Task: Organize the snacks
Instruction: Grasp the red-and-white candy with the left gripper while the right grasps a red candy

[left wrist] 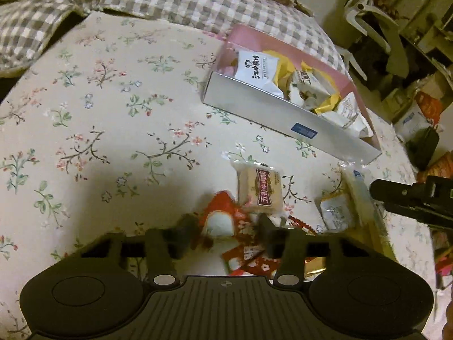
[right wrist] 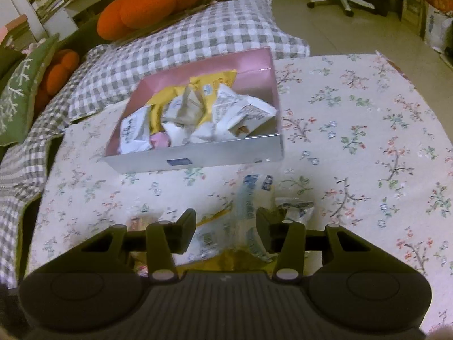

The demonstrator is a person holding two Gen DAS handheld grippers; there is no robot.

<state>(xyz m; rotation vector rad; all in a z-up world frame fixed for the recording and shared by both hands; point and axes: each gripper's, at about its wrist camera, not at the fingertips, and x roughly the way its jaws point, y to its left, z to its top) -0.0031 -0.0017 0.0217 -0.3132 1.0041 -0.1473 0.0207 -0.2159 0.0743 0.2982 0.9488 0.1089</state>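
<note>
A silver box with a pink lining (left wrist: 254,104) (right wrist: 198,155) sits on the floral cloth and holds several white and yellow snack packets (right wrist: 198,113). Loose snacks lie in front of it: a beige cake packet with a red label (left wrist: 259,192), a red packet (left wrist: 223,221) and white packets (left wrist: 337,212). My left gripper (left wrist: 223,232) is open, its jaws either side of the red packet. My right gripper (right wrist: 225,226) is open over a clear blue-printed packet (right wrist: 249,212) and a white packet (right wrist: 206,238). The right gripper's black fingers (left wrist: 410,201) show in the left wrist view.
The floral cloth (right wrist: 368,141) covers the table. A grey checked blanket (right wrist: 184,45) lies behind the box, with orange cushions (right wrist: 155,2) and a green pillow (right wrist: 17,96) beyond. A white chair base (right wrist: 342,0) and boxes stand on the floor at the right.
</note>
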